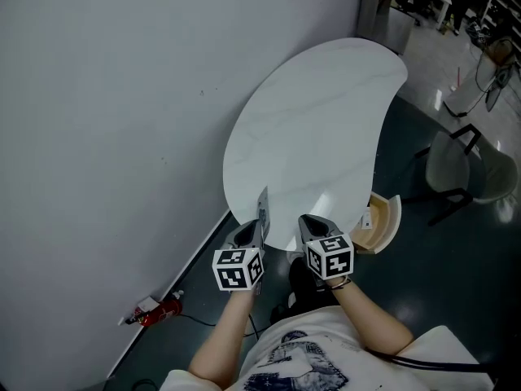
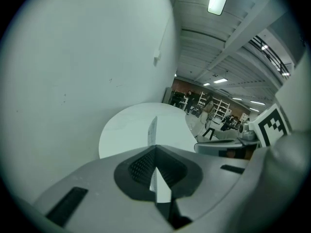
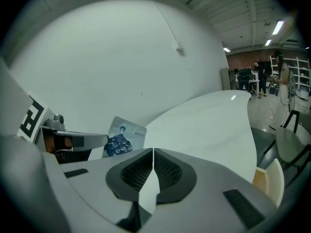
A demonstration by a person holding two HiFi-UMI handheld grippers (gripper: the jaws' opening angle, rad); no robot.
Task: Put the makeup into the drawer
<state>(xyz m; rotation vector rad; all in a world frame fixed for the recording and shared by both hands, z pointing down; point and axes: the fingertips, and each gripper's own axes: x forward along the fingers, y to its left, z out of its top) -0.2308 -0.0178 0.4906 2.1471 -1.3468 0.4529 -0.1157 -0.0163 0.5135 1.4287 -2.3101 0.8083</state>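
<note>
White curved table [image 1: 309, 129] beside grey wall [image 1: 106, 120]; left claw [image 2: 155, 147] pinching makeup packet [image 3: 124, 136]; right claw [image 3: 153, 152] closed, empty.

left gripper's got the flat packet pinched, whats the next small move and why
Probably swing the left gripper rightward toward the open drawer: its jaws are shut on the makeup packet above the table's near edge, and the shut right gripper holds nothing.

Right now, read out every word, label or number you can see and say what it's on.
The flat packet in the left gripper: one small line of print beside a blue picture, too blurred to read.
The marker cubes: black-and-white square patterns only, no letters.
No other text can be made out.
</note>
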